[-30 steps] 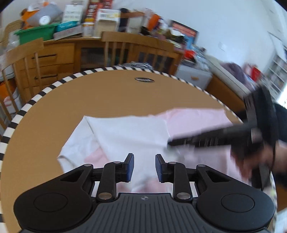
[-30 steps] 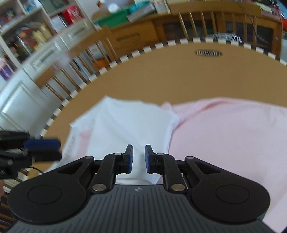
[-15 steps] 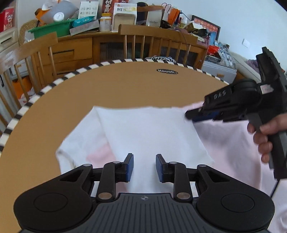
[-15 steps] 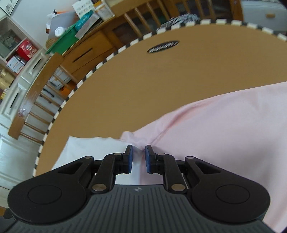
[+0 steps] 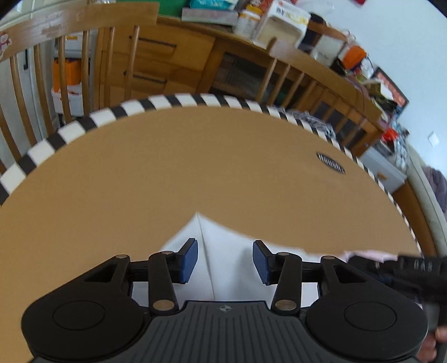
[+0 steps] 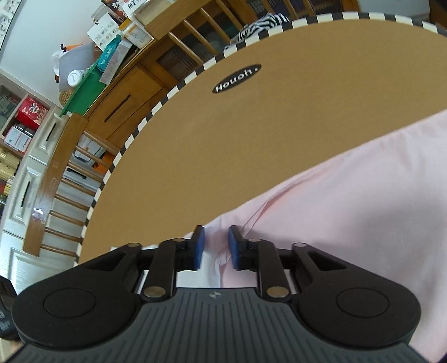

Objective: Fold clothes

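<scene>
A pale pink garment (image 6: 349, 201) lies on the round tan table (image 6: 251, 134), with a white folded part (image 5: 223, 251) at its left end. My left gripper (image 5: 225, 261) is open, low over the far corner of the white part, the cloth between its blue pads (image 5: 188, 259). My right gripper (image 6: 215, 247) is narrowly open, its pads on either side of a raised pink fold at the garment's far edge. The right gripper also shows in the left wrist view (image 5: 402, 272), at the right beside the pink edge.
The table has a black-and-white striped rim (image 5: 111, 114) and a black logo patch (image 6: 236, 78). Wooden chairs (image 5: 36, 69) stand around it. A cluttered wooden sideboard (image 5: 195, 61) stands behind. A striped cloth (image 6: 259, 23) lies on a chair.
My left gripper has opened wider and moved forward and down to the white part's far corner. My right gripper has opened slightly and dropped closer to the pink fold.
</scene>
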Tool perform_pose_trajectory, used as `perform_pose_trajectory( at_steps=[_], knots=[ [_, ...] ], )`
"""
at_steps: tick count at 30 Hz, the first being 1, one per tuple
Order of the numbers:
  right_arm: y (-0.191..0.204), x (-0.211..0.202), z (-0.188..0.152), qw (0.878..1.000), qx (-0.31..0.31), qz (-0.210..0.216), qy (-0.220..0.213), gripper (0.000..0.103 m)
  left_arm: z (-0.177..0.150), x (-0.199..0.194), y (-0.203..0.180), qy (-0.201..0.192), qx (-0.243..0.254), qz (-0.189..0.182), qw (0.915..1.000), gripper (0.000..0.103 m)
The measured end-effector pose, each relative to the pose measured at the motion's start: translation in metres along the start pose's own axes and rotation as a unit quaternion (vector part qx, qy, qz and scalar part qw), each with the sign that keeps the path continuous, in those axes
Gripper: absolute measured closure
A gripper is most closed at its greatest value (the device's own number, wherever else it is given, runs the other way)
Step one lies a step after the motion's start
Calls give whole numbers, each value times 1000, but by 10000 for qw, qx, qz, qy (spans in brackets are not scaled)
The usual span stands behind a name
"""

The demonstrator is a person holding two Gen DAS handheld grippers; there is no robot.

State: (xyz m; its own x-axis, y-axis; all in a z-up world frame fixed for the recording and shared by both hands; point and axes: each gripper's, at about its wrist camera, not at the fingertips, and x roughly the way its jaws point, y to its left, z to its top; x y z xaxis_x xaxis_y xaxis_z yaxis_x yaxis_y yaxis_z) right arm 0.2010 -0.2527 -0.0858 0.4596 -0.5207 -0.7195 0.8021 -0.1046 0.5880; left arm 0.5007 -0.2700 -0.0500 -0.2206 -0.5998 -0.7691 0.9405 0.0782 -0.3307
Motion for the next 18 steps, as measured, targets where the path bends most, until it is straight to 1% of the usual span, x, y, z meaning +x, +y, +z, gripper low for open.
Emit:
perform_pose_trajectory(
  at_steps=[1,3,4,8,10,12,13,14,15,17,18],
  knots=[
    [0,1,1,10000,10,-1,-37,89,4,4,-2,-57,79,79,9999,61],
    [0,7,6,9999,68,-31,-86,92,9,12,-6,-153,256,249,9992,64],
    [-1,9,8,9999,87,-52,-119,95,11,15,-8,-191,355,341,9986,67],
    [-2,18,18,9998,81,-34,-194,98,13,16,-12,-367,409,675,9962,68],
    [-1,14,21,9997,89,-71,-225,93,14,14,-7,-447,362,918,9941,68],
    [0,1,19,9997,48,156,-205,93,15,7,3,-509,87,900,9946,68],
    [2,-3,16,9998,-49,187,-92,92,16,1,8,-577,-19,828,9949,68],
    [6,-3,11,9996,-167,238,37,92,16,-3,12,-616,-23,777,9951,68],
    [9,-3,6,9990,-285,290,167,92,15,-7,14,-633,58,753,9951,68],
    [14,6,-2,9978,-488,246,363,92,10,-11,10,-586,348,758,9948,68],
    [17,11,-4,9978,-556,191,315,94,6,-13,9,-553,501,770,9942,68]
  ],
)
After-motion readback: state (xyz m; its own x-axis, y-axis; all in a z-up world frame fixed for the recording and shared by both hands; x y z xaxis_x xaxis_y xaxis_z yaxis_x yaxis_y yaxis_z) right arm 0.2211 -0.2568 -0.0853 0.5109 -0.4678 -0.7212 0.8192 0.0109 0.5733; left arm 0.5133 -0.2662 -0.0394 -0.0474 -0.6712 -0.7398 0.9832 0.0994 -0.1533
